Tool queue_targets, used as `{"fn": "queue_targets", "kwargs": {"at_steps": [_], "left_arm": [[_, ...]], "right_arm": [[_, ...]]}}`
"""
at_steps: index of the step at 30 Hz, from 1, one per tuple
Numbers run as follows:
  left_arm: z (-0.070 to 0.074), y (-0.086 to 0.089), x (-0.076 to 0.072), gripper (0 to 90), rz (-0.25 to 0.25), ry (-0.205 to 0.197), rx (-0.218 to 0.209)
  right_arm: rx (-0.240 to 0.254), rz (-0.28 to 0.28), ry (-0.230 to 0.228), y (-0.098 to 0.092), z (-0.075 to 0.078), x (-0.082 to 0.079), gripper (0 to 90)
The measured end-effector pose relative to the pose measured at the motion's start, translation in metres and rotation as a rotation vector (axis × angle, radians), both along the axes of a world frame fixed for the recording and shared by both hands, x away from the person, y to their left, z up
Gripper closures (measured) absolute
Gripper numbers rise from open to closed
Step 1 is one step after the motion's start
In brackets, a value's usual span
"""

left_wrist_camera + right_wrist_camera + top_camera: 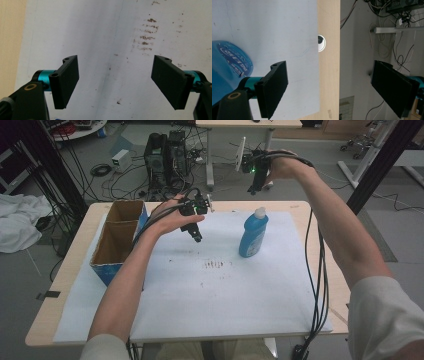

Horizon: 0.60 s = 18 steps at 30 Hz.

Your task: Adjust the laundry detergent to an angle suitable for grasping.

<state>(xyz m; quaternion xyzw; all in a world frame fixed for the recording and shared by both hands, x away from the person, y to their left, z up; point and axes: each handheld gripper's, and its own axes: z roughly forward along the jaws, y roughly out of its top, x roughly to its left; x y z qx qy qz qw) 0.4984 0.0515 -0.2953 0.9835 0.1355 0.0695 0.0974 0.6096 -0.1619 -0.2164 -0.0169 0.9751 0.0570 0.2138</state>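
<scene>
A blue bottle point(253, 234) with a white cap stands upright on the white sheet point(200, 285), right of centre. My left gripper point(196, 236) hovers above the sheet to the bottle's left, pointing down, open with nothing between its jaws. In the left gripper view point(115, 82) the jaws stand wide apart over the sheet and a patch of brown stains point(147, 33). My right gripper point(256, 187) is raised above the table's far edge, behind the bottle, and is open. The right gripper view point(329, 87) has the bottle point(227, 70) at its left edge, outside the jaws.
An open cardboard box point(119, 240) with a blue side sits at the table's left. Brown stains point(216, 264) mark the sheet's middle. A cable hole point(321, 42) lies in the wooden table top point(329, 62). Cables hang from both grippers; computers and wires stand on the floor behind.
</scene>
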Motion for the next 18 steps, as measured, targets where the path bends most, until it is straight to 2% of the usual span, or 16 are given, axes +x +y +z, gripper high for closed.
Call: {"fn": "queue_targets", "kwargs": {"at_steps": [10,11,12,13,14,15,17,18], "left_arm": [[0.006,0.003,-0.006,22.4,0.005,-0.011,-0.016],[0.002,0.001,-0.001,22.4,-0.001,-0.003,-0.004],[0.007,0.004,-0.007,22.4,0.004,-0.013,-0.014],[0.008,0.004,-0.008,22.4,0.006,-0.014,-0.015],[0.002,0.001,-0.001,22.4,-0.002,-0.005,-0.002],[0.006,0.004,-0.006,22.4,0.002,-0.013,-0.015],[0.007,0.004,-0.007,22.4,0.005,-0.013,-0.014],[0.009,0.003,-0.009,22.4,0.011,-0.014,-0.018]], "right_arm": [[-0.011,0.01,-0.014,0.007,0.005,-0.009,13.4],[-0.01,0.008,-0.012,0.007,0.005,-0.009,13.4],[-0.004,0.006,-0.003,0.004,0.001,-0.002,13.3],[-0.012,0.009,-0.014,0.008,0.006,-0.011,13.4],[-0.016,0.011,-0.017,0.008,0.007,-0.012,13.4],[-0.002,0.006,-0.004,0.003,0.001,-0.002,13.4],[-0.01,0.01,-0.018,0.007,0.007,-0.014,13.4],[-0.014,0.011,-0.014,0.008,0.006,-0.011,13.4]]}}
